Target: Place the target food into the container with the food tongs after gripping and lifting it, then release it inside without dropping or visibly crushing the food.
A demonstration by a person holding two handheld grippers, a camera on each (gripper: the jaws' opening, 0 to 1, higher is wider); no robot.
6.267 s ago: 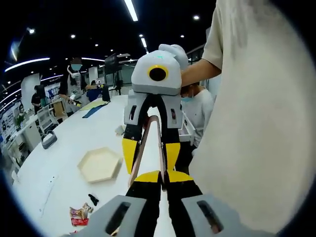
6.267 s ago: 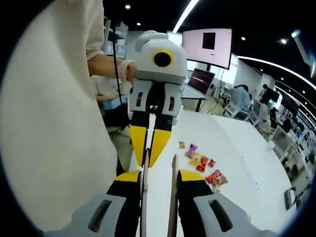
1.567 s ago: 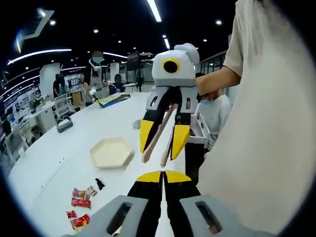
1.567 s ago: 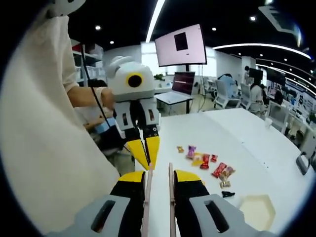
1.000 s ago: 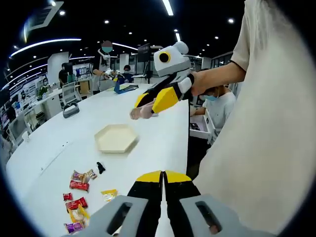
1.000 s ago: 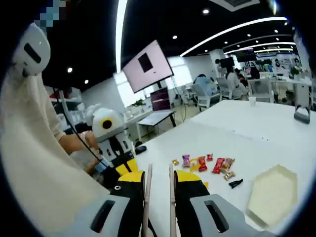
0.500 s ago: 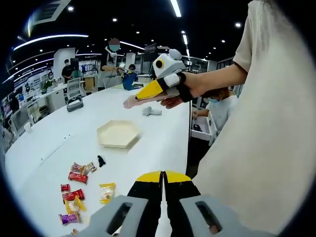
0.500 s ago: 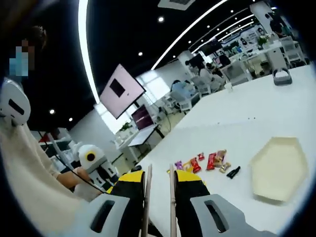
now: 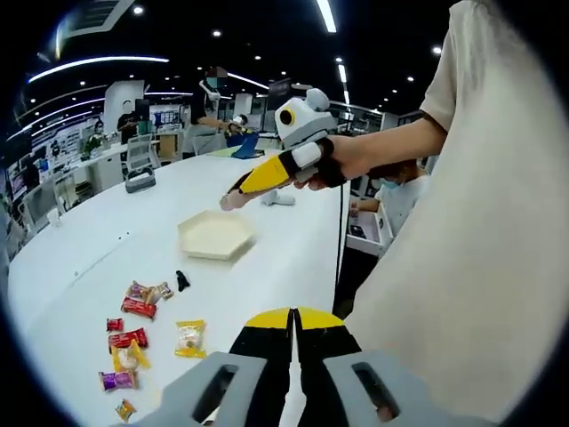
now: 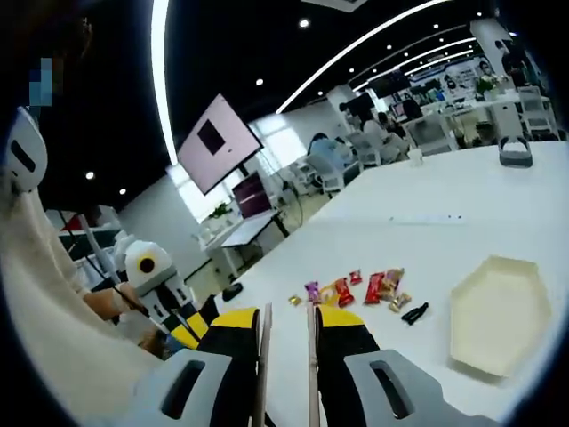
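Your left gripper [image 9: 292, 322] has its jaws clenched on nothing, low over the table [image 9: 276, 267]. Your right gripper [image 10: 284, 322] grasps the food tongs [image 10: 310, 356]. The wrapped snacks [image 10: 356, 289] lie loose beyond them; farther on, apart, sits the empty hexagonal container [image 10: 498, 311].

No legible text, labels or numbers anywhere
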